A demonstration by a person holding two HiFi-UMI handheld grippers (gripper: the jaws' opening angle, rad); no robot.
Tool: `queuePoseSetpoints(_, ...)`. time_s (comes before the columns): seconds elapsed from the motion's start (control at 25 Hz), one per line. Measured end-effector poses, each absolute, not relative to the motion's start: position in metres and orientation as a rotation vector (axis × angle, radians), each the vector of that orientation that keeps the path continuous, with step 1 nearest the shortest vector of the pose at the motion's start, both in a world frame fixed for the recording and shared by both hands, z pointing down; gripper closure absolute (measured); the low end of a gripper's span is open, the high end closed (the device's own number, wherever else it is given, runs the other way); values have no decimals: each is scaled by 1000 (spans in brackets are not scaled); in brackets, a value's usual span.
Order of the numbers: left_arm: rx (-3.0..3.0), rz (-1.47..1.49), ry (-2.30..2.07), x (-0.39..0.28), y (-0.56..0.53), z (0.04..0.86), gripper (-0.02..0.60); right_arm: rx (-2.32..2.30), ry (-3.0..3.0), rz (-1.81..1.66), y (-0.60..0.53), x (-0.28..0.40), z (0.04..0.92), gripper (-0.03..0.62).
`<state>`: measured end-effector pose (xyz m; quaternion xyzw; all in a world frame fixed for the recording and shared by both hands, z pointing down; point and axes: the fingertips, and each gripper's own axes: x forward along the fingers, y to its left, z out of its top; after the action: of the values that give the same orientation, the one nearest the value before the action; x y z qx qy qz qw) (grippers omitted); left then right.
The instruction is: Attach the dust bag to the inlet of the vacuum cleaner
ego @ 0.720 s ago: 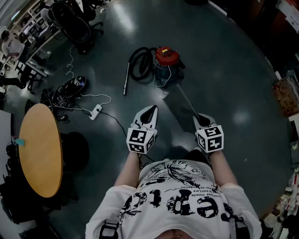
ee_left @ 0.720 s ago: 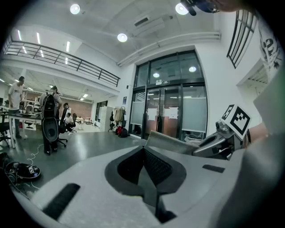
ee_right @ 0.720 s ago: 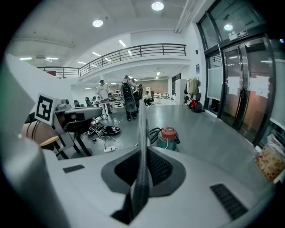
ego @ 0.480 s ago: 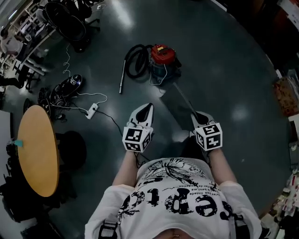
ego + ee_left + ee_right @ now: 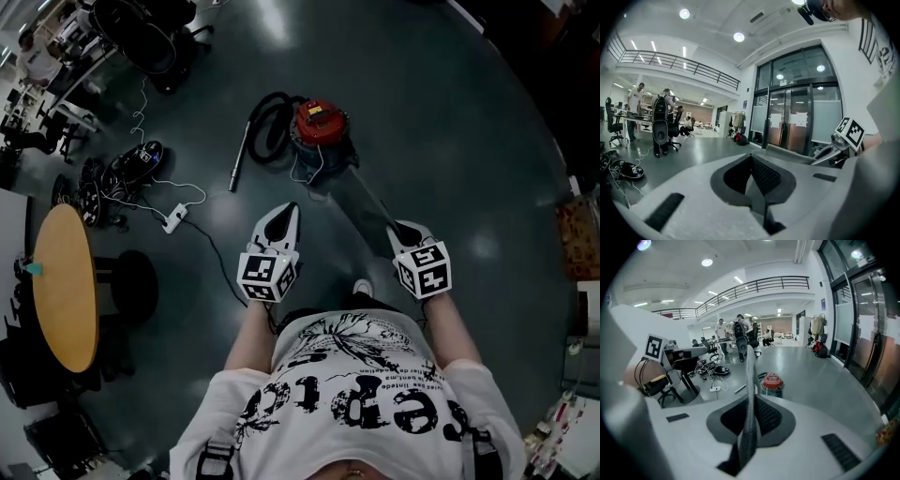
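At nine o'clock in the head view stands a round wooden table (image 5: 64,281). A black hose (image 5: 265,122) coils at twelve. My left gripper (image 5: 284,216) is closed on nothing. Just right of the hose sits the red-topped vacuum cleaner (image 5: 315,129). The grey dust bag (image 5: 361,204) stretches from it toward three, one end pinched in my closed right gripper (image 5: 405,232). I judge the bag light, thin and floppy, best held near its opening.

red-lidded canister vacuum cleaner (image 5: 317,127) moved left, nearer | flat grey dust bag (image 5: 364,206) end looks closer to it | white shoe tip (image 5: 361,287) newly visible | round wooden counter (image 5: 64,286) slid toward left edge
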<state>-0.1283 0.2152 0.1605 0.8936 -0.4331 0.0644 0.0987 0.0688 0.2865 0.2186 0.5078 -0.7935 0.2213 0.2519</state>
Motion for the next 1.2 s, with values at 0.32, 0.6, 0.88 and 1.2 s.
queuePoseSetpoints(0.32,2521,191,-1288,-64,150,182,578,1260,-2163,527,200,154,223,571)
queuePoseSetpoints(0.6,2469,221,-1278,-53,43,228,578,1146,-2144,546,106,174,263,571)
queuePoseSetpoints(0.88,2449,234,-1189,-38,-81,263,578,930,-2160,561,19,168,303,571)
queuePoseSetpoints(1.2,2413,390,-1262,-43,-145,308,577,678,-2191,515,-35,145,373,571)
